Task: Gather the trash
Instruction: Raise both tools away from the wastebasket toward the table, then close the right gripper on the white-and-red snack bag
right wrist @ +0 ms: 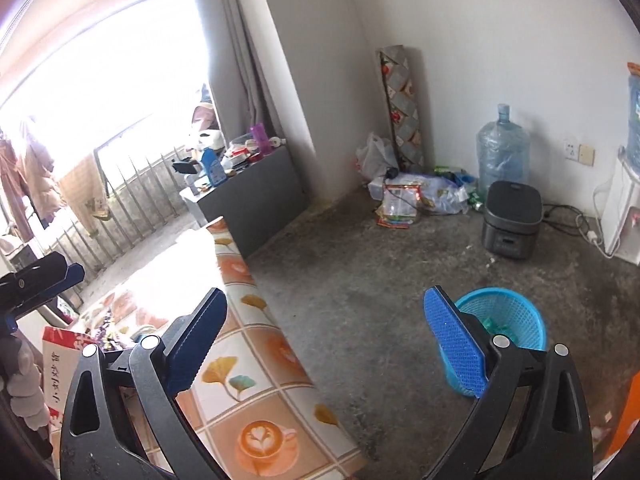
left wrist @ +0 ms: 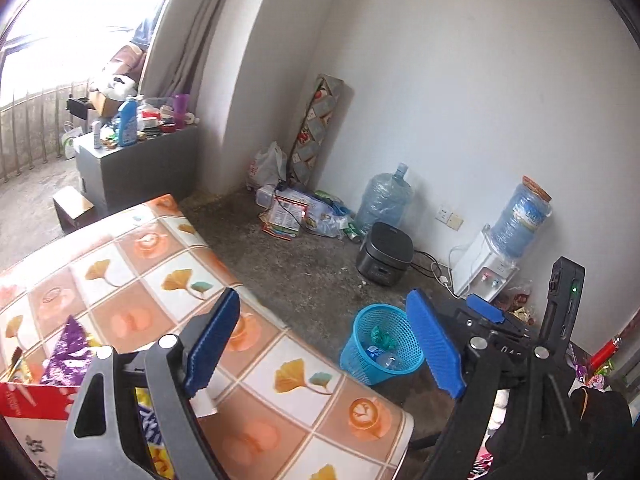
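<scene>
Since both the left gripper [left wrist: 324, 344] and right gripper [right wrist: 326, 344] stand spread and empty, a hasty reach could knock over the blue basket [right wrist: 516, 320] at four o'clock, which holds a bottle [left wrist: 386, 360]. Wrappers [left wrist: 68, 348] wait at eight o'clock on the patterned table [left wrist: 256, 408]; the concrete floor [right wrist: 360, 264] is littered by the far wall.

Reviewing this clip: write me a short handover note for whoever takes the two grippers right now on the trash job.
Left gripper: open, nothing between the jaws.
Right gripper: open, empty.
Blue basket: on the floor beside the table; it already holds a plastic bottle and a green wrapper.
Left: purple wrapper and other packets at the table's near end by the red box; more litter lies in the far corner by the wall.
</scene>
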A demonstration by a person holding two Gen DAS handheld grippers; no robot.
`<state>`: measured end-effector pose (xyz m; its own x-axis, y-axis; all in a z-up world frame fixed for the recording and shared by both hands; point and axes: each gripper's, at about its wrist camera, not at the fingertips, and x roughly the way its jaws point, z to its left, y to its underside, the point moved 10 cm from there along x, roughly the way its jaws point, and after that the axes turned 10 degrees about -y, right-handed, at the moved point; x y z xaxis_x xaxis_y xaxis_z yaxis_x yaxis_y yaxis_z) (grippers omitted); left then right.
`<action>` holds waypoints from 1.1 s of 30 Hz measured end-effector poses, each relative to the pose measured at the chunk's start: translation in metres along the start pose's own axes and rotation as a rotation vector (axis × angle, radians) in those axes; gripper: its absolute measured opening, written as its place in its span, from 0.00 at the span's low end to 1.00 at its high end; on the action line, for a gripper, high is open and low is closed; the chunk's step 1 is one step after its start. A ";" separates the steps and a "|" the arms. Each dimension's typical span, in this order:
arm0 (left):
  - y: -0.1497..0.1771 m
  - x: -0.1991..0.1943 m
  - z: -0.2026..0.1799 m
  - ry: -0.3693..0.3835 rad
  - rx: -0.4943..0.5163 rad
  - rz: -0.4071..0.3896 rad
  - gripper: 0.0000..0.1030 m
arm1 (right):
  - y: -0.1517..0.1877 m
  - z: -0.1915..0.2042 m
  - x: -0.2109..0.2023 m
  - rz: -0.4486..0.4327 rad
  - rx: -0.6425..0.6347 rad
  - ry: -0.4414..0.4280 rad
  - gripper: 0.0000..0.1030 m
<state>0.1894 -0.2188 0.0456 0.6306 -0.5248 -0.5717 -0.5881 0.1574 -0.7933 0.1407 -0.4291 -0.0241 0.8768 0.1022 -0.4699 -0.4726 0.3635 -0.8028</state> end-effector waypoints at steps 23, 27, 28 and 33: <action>0.077 -0.128 0.217 -0.329 -0.325 -0.033 0.70 | 0.067 0.188 0.070 0.355 0.011 -0.473 0.68; 0.091 -0.126 0.226 -0.312 -0.356 -0.001 0.61 | 0.088 0.221 0.072 0.435 -0.015 -0.548 0.60; 0.095 -0.124 0.227 -0.312 -0.352 0.008 0.58 | 0.094 0.229 0.074 0.455 -0.015 -0.567 0.59; 0.120 -0.110 0.227 -0.304 -0.325 0.083 0.47 | 0.121 0.249 0.087 0.565 0.027 -0.622 0.58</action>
<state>0.1643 0.0479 -0.0344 0.6661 -0.2445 -0.7047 -0.7409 -0.1074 -0.6630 0.1816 -0.1454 -0.0708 0.4017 0.7644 -0.5044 -0.8599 0.1255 -0.4947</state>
